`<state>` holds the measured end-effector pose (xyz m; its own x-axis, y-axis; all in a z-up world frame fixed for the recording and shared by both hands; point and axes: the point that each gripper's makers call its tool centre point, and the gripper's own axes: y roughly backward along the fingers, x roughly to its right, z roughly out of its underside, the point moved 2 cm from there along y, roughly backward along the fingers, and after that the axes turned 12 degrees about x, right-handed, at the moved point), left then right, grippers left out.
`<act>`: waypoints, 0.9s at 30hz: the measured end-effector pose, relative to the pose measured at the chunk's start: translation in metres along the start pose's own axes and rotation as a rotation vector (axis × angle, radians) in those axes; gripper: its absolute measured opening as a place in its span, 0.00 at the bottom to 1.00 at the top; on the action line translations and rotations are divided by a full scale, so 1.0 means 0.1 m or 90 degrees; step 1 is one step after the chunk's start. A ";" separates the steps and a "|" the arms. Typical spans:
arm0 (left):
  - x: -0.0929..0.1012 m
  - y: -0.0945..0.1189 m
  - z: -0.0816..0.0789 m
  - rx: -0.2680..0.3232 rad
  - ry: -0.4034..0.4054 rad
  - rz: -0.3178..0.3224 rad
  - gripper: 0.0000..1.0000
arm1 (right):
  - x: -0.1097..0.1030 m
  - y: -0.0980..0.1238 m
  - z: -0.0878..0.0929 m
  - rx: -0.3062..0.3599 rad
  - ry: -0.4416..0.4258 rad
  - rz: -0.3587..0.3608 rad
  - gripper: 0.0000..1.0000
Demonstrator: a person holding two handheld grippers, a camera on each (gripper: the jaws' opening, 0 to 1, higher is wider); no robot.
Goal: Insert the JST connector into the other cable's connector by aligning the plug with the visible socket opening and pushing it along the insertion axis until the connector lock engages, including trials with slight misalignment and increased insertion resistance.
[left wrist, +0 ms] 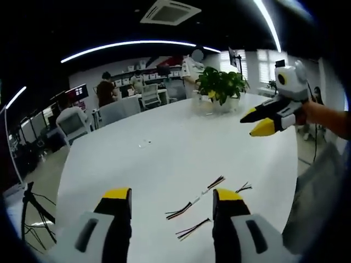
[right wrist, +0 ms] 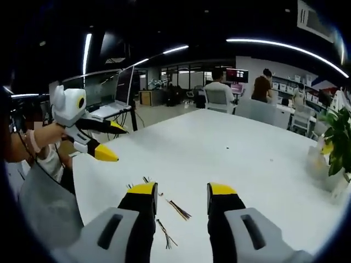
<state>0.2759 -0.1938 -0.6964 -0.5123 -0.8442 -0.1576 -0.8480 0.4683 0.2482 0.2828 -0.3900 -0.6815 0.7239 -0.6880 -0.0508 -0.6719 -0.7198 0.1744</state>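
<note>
Several thin JST cables lie on the white round table (left wrist: 164,137). In the left gripper view one cable with a small white connector (left wrist: 197,198) runs between my jaws, and another bundle (left wrist: 192,229) lies nearer. My left gripper (left wrist: 171,197) is open above them, holding nothing. The right gripper (left wrist: 262,121) shows at the right, held up in a hand, its jaws apart. In the right gripper view my right gripper (right wrist: 181,192) is open over the cables (right wrist: 178,209), and the left gripper (right wrist: 107,141) hovers at the left, open.
A potted green plant (left wrist: 221,85) stands at the table's far side. Office chairs (left wrist: 149,94), desks and seated people (right wrist: 220,87) fill the room behind. A laptop (right wrist: 116,107) sits on a desk beyond the table edge. A small white bit (left wrist: 145,143) lies mid-table.
</note>
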 end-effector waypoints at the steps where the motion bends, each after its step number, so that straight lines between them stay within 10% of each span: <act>1: 0.00 -0.01 -0.01 0.001 0.000 0.001 0.55 | 0.00 -0.01 -0.02 0.005 -0.011 -0.002 0.33; 27: 0.07 -0.35 0.21 -0.032 -0.040 0.082 0.48 | -0.03 -0.46 0.17 -0.025 0.082 -0.122 0.28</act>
<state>0.2990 -0.2107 -0.7262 -0.6258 -0.7587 -0.1807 -0.7671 0.5570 0.3182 0.3085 -0.3562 -0.7058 0.8535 -0.5196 0.0394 -0.5153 -0.8303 0.2121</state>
